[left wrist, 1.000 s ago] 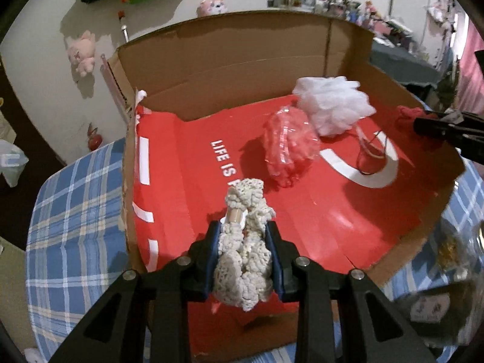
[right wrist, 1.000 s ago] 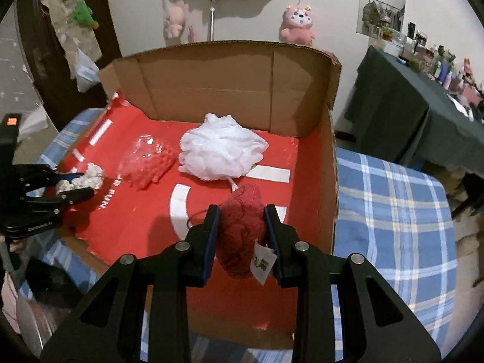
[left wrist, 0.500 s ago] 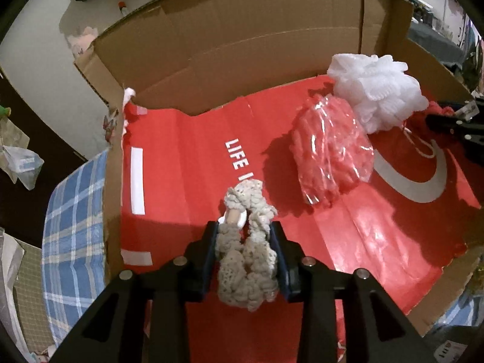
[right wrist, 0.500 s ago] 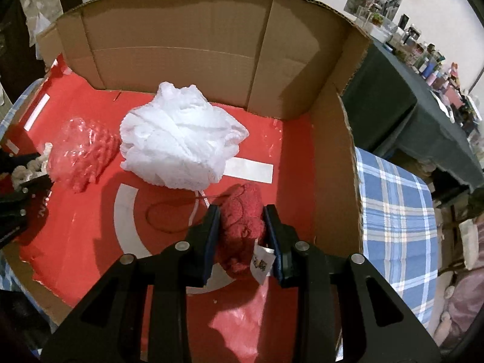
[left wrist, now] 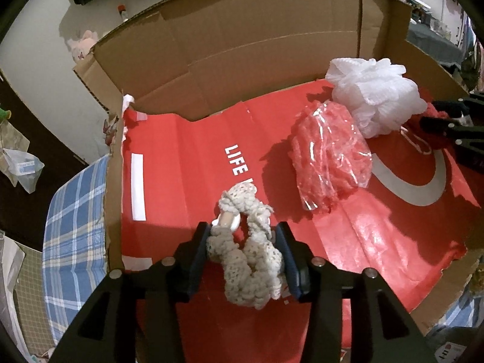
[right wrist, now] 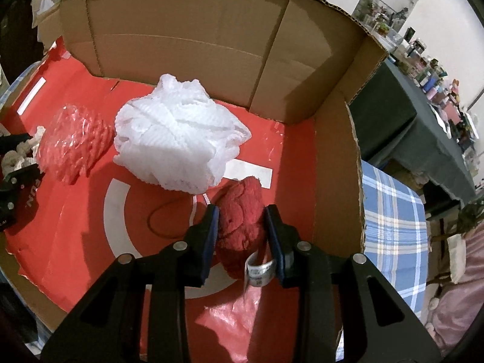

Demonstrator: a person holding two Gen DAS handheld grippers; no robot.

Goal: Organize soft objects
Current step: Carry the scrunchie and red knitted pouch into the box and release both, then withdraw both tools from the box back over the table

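- Left wrist view: the left gripper (left wrist: 243, 237) points down into a cardboard box (left wrist: 230, 57) lined with red printed paper (left wrist: 187, 163)
- Its jaws have just been opening; a cream crocheted piece (left wrist: 248, 260) lies between them on the red floor, and the right pad seems just clear of it, so the jaws stand spread around it
- A red mesh sponge in clear plastic wrap (left wrist: 329, 157) sits further in, touching a white mesh bath pouf (left wrist: 375, 99) at the back wall
- The right gripper (left wrist: 453, 124) shows at the right edge beside a dark red soft item (left wrist: 434, 112)
- Blue plaid cloth (left wrist: 72, 211) lies under the box
- Right wrist view: the right gripper (right wrist: 243, 227) is pinching the dark red soft item (right wrist: 242, 217), its white tag (right wrist: 258, 269) hanging near the right finger, low over the box floor by the right wall
- The white mesh bath pouf (right wrist: 178, 136) lies just behind it, the wrapped red sponge (right wrist: 72, 142) to its left
- The left gripper (right wrist: 13, 163) with the cream piece (right wrist: 21, 151) is at the left edge
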